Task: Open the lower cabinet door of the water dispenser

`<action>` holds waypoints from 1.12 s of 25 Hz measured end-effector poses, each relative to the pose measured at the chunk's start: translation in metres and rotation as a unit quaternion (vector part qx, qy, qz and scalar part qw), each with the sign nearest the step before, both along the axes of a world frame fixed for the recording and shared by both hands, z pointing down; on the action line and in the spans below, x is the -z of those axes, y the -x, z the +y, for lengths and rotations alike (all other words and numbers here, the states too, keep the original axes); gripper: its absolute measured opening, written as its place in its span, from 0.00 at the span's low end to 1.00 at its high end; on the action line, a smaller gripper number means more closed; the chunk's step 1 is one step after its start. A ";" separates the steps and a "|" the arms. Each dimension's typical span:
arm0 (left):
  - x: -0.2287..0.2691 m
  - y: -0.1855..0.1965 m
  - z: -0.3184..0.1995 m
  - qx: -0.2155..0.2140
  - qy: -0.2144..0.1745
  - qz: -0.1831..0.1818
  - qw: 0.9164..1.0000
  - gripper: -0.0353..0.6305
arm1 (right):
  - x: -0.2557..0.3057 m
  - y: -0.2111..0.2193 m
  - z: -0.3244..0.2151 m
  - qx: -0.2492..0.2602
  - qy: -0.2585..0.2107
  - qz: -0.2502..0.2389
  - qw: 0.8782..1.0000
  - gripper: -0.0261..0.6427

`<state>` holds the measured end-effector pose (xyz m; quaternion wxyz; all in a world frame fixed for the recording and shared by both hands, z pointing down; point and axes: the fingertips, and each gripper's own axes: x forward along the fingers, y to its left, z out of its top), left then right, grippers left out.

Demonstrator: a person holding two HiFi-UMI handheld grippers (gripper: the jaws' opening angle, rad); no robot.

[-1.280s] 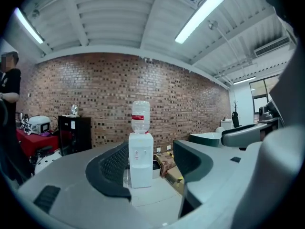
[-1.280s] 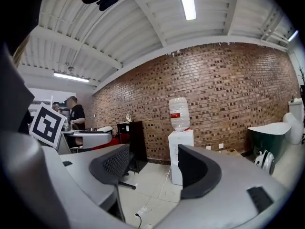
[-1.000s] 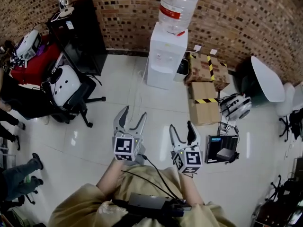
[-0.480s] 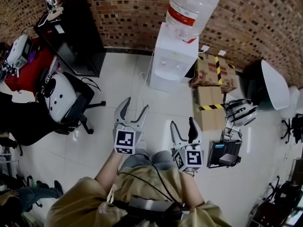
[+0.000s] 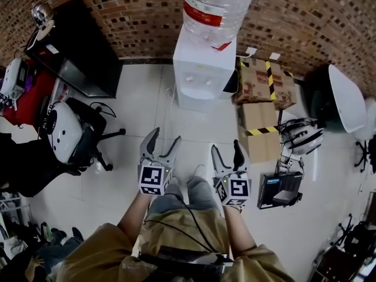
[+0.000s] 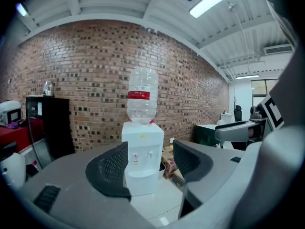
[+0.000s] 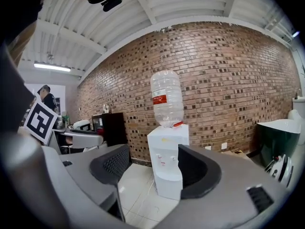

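I am holding the left gripper [image 5: 165,141] and the right gripper [image 5: 225,151] side by side just beyond my knees [image 5: 188,194], each with its jaws standing moderately apart and gripping nothing. Through both gaps I am sighting the white water dispenser [image 5: 202,69], standing on the pale floor [image 5: 147,104] at twelve o'clock, well apart from the tongs, backing onto the brick wall [image 5: 305,16] and carrying a clear bottle [image 5: 214,4]. Taped cardboard boxes [image 5: 258,81] are lying at its three o'clock, a black cabinet [image 5: 82,51] at its nine o'clock.
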<state>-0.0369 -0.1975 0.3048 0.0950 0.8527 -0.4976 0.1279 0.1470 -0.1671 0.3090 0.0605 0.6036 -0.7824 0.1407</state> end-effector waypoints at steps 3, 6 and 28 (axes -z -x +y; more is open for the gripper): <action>-0.031 -0.019 -0.016 0.010 0.002 -0.005 1.000 0.49 | -0.025 -0.019 -0.022 0.007 -0.003 -0.010 1.000 0.54; -0.066 -0.030 -0.035 0.018 0.000 -0.001 1.000 0.49 | -0.062 -0.029 -0.043 0.017 -0.005 -0.008 1.000 0.54; -0.407 -0.053 -0.167 -0.025 -0.035 0.008 0.999 0.49 | -0.460 -0.072 -0.202 0.036 -0.012 0.017 0.999 0.54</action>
